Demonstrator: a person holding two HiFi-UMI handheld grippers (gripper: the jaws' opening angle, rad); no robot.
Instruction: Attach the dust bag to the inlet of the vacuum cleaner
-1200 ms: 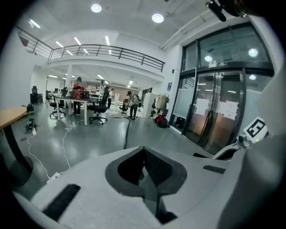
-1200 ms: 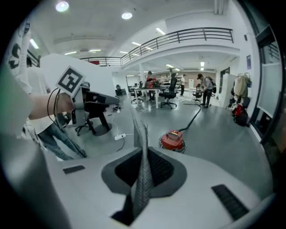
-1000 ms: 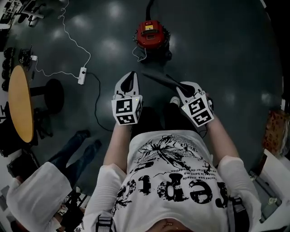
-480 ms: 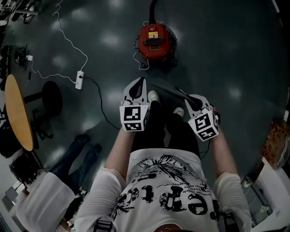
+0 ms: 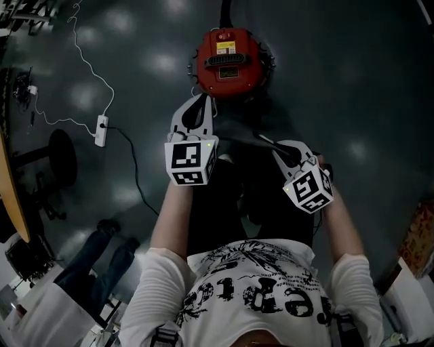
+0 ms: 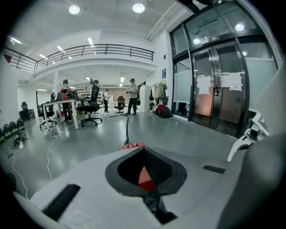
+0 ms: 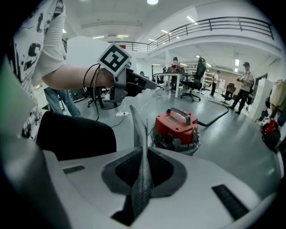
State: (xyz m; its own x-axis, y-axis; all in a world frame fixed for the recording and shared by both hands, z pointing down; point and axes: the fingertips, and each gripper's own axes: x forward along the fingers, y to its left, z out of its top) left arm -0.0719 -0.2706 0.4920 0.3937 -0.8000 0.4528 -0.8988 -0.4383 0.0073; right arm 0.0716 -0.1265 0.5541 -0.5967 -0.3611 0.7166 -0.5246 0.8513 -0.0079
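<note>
Two grippers are held out in front of the person's black-clad knees. The right gripper (image 7: 143,154) has its jaws nearly together, pinching one thin grey dust bag (image 7: 141,174), seen edge-on between the pads. In the head view the bag runs as a dark strip from that gripper toward the person's left, across the front of the knees, near the vacuum but not on it. The left gripper (image 5: 202,105) has its jaws fully together with nothing in them. It points slightly down, and its tip shows just beside the vacuum's near left edge.

One red vacuum (image 5: 230,62) stands on the dark grey floor just beyond both grippers. It has a black grille and a yellow label on top, and one black hose (image 5: 224,10) leads away from its far side.

To the left, one white power strip (image 5: 102,130) lies on the floor, with one white cord (image 5: 85,64) and one black cord (image 5: 133,166) coming off it. Farther left are one black stool (image 5: 57,152) and the orange edge of one table (image 5: 10,196). A second person in jeans (image 5: 102,251) stands at the lower left.

Far off, the left gripper view shows desks, office chairs and at least three standing people.
</note>
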